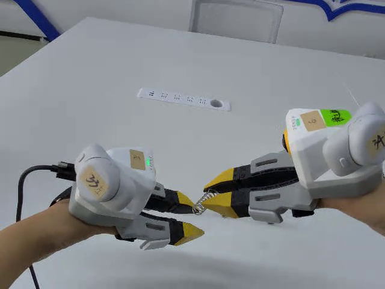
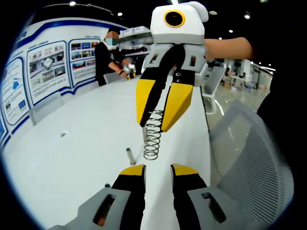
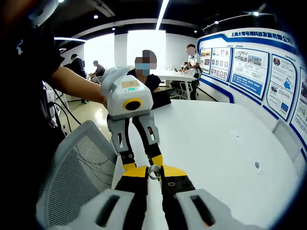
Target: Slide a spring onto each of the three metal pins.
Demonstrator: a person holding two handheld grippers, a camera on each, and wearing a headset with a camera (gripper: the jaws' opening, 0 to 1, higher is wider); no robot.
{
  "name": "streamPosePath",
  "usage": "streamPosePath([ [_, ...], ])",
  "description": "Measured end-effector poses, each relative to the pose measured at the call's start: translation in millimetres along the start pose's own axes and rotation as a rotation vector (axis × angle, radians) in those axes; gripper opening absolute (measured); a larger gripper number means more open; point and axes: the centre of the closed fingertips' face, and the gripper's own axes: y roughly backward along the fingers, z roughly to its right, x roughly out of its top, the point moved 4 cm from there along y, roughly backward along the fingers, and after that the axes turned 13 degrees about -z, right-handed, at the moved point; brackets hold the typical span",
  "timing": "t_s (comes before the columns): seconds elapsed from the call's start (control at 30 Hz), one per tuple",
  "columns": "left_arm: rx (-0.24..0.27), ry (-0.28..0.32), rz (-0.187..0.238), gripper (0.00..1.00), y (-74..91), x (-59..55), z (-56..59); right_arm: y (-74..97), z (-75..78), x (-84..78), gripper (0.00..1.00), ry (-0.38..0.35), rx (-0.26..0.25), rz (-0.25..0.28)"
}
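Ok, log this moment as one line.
right gripper: shut on spring | left gripper: open, facing spring | metal pin: bare, on table

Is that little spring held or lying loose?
Held: the thin coiled metal spring sits pinched between the right gripper's yellow-tipped fingers.

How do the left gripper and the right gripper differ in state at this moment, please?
The right gripper is shut on the coiled metal spring; the left gripper stands open, jaws apart. The spring juts from the right gripper towards the left gripper's tips. Both have black jaws with yellow tips.
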Motion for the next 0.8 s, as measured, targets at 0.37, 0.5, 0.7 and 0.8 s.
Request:
streamPosePath([
  [0.37,0.129,0.080,0.082,0.51,19.3,0.3,-27.7,13.5,38.9,-10.7,0.11,-0.058,-0.108,-0.029],
  [0.5,0.162,0.107,0.097,0.61,27.7,-3.4,-35.4,13.4,48.7,-20.6,0.11,-0.076,-0.130,-0.057],
  [0.7,0.221,0.164,0.099,0.71,39.3,-15.5,-47.3,7.4,63.2,-41.9,0.11,-0.125,-0.162,-0.109],
  [0.8,0.249,0.188,0.110,0.79,45.4,-19.5,-52.4,1.6,68.6,-50.6,0.11,-0.143,-0.175,-0.132],
])
